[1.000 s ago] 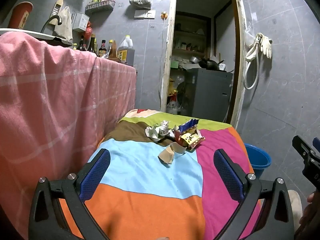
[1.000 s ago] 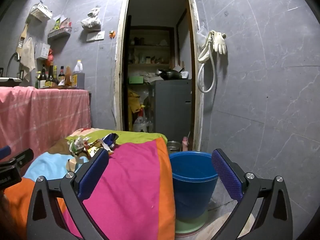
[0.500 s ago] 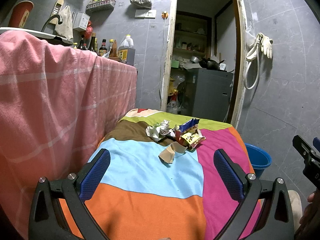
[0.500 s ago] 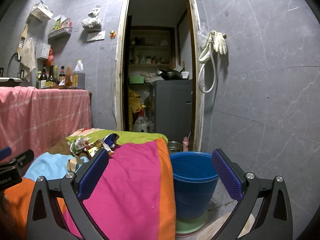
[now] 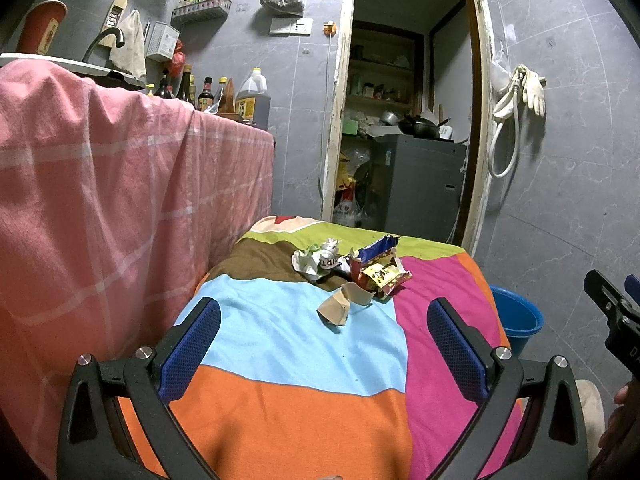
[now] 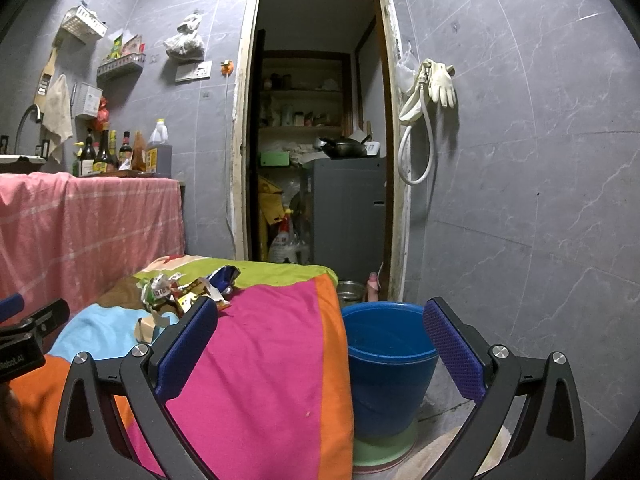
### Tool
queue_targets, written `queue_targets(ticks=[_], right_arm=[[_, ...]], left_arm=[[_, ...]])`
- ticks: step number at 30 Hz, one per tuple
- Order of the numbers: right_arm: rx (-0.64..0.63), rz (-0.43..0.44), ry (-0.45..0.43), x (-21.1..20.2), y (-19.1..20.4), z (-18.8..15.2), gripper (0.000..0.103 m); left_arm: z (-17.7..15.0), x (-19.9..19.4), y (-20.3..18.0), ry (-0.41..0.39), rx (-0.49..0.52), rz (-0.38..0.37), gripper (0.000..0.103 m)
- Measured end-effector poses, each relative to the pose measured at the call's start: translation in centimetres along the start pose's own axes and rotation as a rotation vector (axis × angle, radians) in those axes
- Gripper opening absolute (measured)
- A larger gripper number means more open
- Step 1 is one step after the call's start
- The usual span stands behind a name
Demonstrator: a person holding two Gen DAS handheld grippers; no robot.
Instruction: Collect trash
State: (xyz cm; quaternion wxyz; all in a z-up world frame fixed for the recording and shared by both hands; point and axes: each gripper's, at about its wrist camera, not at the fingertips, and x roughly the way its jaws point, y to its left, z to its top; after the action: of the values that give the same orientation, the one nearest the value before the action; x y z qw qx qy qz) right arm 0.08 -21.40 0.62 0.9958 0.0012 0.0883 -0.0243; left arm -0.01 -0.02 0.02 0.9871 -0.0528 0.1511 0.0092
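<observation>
Almost nothing differs from a second ago: both views hold steady, so collecting has evidently not begun. The crumpled trash, a white paper wad [image 5: 318, 260], a red-and-yellow snack wrapper [image 5: 380, 274] and a torn brown cardboard scrap [image 5: 342, 304], lies clustered on the patchwork-coloured cloth-covered table [image 5: 288, 336], well apart from both tools. The left gripper [image 5: 324, 340] hovers level, aimed at the pile, its jaws spread wide and empty. The right gripper [image 6: 320, 344], likewise released, points toward the round blue plastic bucket [image 6: 388, 360] standing on the floor beside the table.
</observation>
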Motion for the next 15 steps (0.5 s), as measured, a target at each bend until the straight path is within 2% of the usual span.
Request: queue_targets(ticks=[15], right_arm=[[0.000, 0.000, 0.001, 0.05, 0.00, -0.04, 0.103]], left_arm=[[0.00, 0.01, 0.00, 0.002, -0.001, 0.000, 0.101]])
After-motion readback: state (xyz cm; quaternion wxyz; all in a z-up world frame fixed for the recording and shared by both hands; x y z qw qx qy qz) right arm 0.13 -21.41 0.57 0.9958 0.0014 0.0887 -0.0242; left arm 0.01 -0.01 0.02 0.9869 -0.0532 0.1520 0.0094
